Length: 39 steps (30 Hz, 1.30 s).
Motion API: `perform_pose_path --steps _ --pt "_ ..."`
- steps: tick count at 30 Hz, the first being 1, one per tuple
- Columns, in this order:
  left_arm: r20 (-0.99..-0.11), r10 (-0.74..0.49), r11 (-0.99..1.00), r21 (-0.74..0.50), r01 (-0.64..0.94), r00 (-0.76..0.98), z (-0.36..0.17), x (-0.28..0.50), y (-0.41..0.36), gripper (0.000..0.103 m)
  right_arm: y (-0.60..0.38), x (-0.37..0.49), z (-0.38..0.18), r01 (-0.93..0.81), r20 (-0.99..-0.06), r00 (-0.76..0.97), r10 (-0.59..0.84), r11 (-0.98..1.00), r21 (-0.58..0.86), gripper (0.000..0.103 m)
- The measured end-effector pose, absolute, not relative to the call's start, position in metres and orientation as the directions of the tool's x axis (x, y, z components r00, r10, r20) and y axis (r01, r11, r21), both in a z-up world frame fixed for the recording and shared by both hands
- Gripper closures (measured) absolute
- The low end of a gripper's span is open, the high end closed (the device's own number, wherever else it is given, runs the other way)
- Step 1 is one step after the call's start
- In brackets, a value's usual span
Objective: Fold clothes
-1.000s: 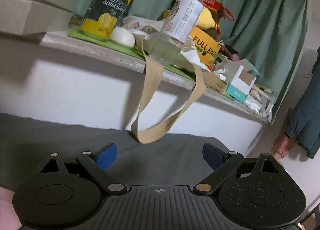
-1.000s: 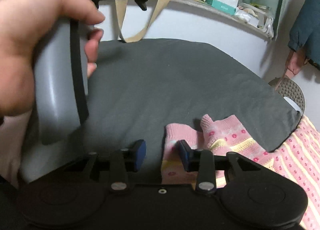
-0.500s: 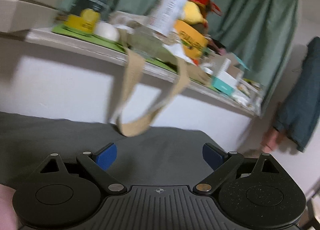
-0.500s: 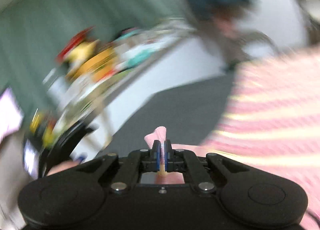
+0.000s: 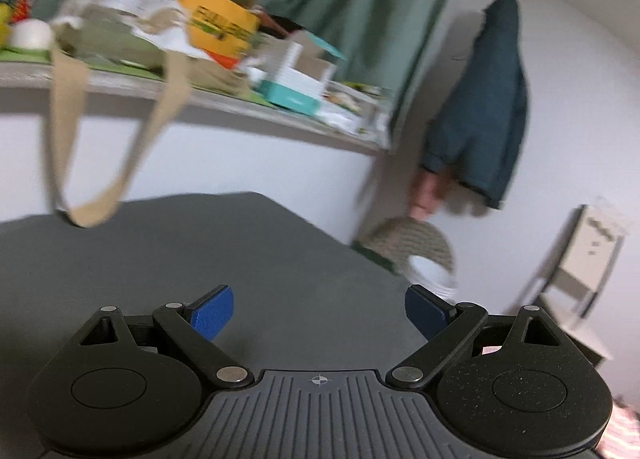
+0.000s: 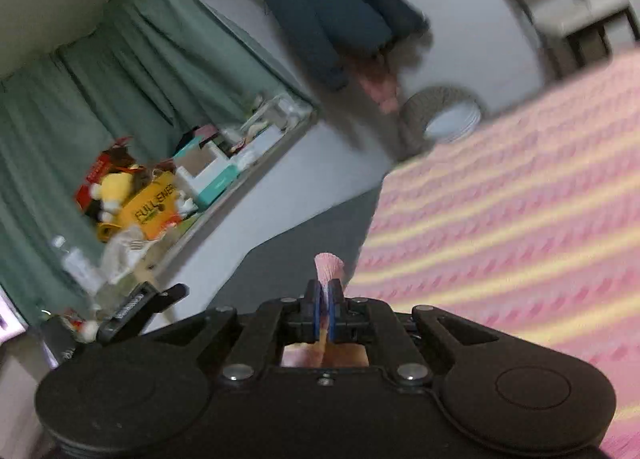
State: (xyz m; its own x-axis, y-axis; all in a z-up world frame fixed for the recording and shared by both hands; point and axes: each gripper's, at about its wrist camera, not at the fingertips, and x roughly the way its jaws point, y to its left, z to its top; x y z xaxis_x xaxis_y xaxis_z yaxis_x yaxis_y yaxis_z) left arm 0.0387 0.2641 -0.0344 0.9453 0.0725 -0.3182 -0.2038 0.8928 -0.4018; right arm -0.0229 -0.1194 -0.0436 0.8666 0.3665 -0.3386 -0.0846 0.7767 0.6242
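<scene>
Left wrist view gives me a dark grey sheet (image 5: 224, 259) spread flat under my left gripper (image 5: 319, 313), with a white wall behind it and a cluttered shelf (image 5: 200, 97) backed by a green curtain (image 5: 372, 11). A beige strap (image 5: 64, 147) loops down from the shelf almost to the sheet. A dark teal jacket (image 5: 488, 107) hangs on the wall to the right, and a woven basket (image 5: 412, 251) sits below it. All of this is smeared by blur.

My left gripper has its blue pads spread wide, with nothing between them, hovering over bare grey cloth.

On the right wrist camera, my right gripper (image 6: 327, 309) is pressed together on a pink ribbed garment (image 6: 329, 269), a tuft of it poking up past the fingertips. Beside it, to the right, lies a pink and yellow striped blanket (image 6: 520, 227). This view is tilted hard, the shelf running diagonally.
</scene>
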Motion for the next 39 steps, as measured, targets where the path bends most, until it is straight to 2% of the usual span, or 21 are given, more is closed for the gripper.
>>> perform_pose_path --steps 3,4,8,12,13,14,16,20,24,28,29,31,34,35,37,39 --pt "-0.329 0.001 0.897 -0.416 -0.146 0.944 -0.038 0.046 0.255 0.010 -0.137 -0.006 -0.067 0.074 -0.501 0.810 0.304 0.796 0.601 0.099" --pt "-0.331 -0.016 0.900 -0.415 -0.130 0.944 -0.038 0.047 0.252 0.010 -0.142 -0.006 -0.074 0.107 -0.526 0.800 0.288 0.794 0.598 0.099" --pt "-0.324 -0.077 0.908 -0.414 -0.068 0.943 -0.038 0.049 0.244 0.010 -0.146 -0.021 -0.063 0.067 -0.459 0.845 0.275 0.797 0.600 0.098" --pt "-0.345 -0.130 0.904 -0.427 -0.032 0.930 -0.040 0.053 0.237 0.010 -0.158 -0.016 -0.073 0.145 -0.548 0.789 0.279 0.782 0.606 0.094" --pt "-0.351 -0.150 0.902 -0.432 -0.018 0.924 -0.041 0.054 0.235 0.010 -0.161 -0.017 -0.074 0.150 -0.553 0.782 0.289 0.774 0.616 0.091" --pt "-0.361 -0.180 0.898 -0.440 0.003 0.915 -0.041 0.056 0.233 0.010 -0.165 -0.021 -0.074 0.154 -0.548 0.782 0.295 0.762 0.629 0.072" --pt "-0.371 -0.250 0.884 -0.465 0.054 0.894 -0.044 0.059 0.228 0.010 -0.178 -0.037 -0.073 0.152 -0.520 0.799 0.303 0.734 0.662 0.053" --pt "-0.399 -0.370 0.859 -0.490 0.146 0.839 -0.048 0.066 0.212 0.010 -0.190 -0.062 -0.049 0.081 -0.474 0.788 0.392 0.698 0.711 0.053" --pt "-0.452 -0.390 0.883 -0.431 0.187 0.802 -0.050 0.070 0.193 0.010 -0.199 -0.100 -0.007 -0.033 -0.471 0.723 0.506 0.706 0.707 0.052" --pt "-0.527 -0.283 0.948 -0.278 0.152 0.801 -0.053 0.075 0.176 0.010 -0.177 -0.126 0.033 -0.203 -0.507 0.645 0.572 0.768 0.608 0.048" --pt "-0.536 -0.262 0.960 -0.234 0.157 0.802 -0.054 0.076 0.170 0.010 -0.168 -0.127 0.038 -0.215 -0.526 0.655 0.542 0.802 0.558 0.043" --pt "-0.543 -0.236 0.971 -0.162 0.175 0.806 -0.054 0.078 0.160 0.010 -0.152 -0.128 0.046 -0.228 -0.566 0.674 0.474 0.863 0.450 0.040" --pt "-0.544 -0.196 0.977 -0.035 0.212 0.816 -0.054 0.083 0.147 0.010 -0.127 -0.108 0.028 -0.185 -0.693 0.653 0.305 0.952 0.244 0.040" --pt "-0.547 -0.184 0.975 0.002 0.221 0.817 -0.054 0.083 0.144 0.010 -0.119 -0.099 0.019 -0.167 -0.708 0.657 0.258 0.966 0.197 0.040" --pt "-0.551 -0.162 0.966 0.079 0.245 0.818 -0.057 0.084 0.135 0.010 -0.107 -0.085 0.002 -0.129 -0.700 0.681 0.216 0.976 0.175 0.040" --pt "-0.556 -0.164 0.956 0.113 0.270 0.815 -0.058 0.084 0.132 0.010 -0.097 -0.078 -0.011 -0.144 -0.673 0.680 0.291 0.953 0.267 0.040"
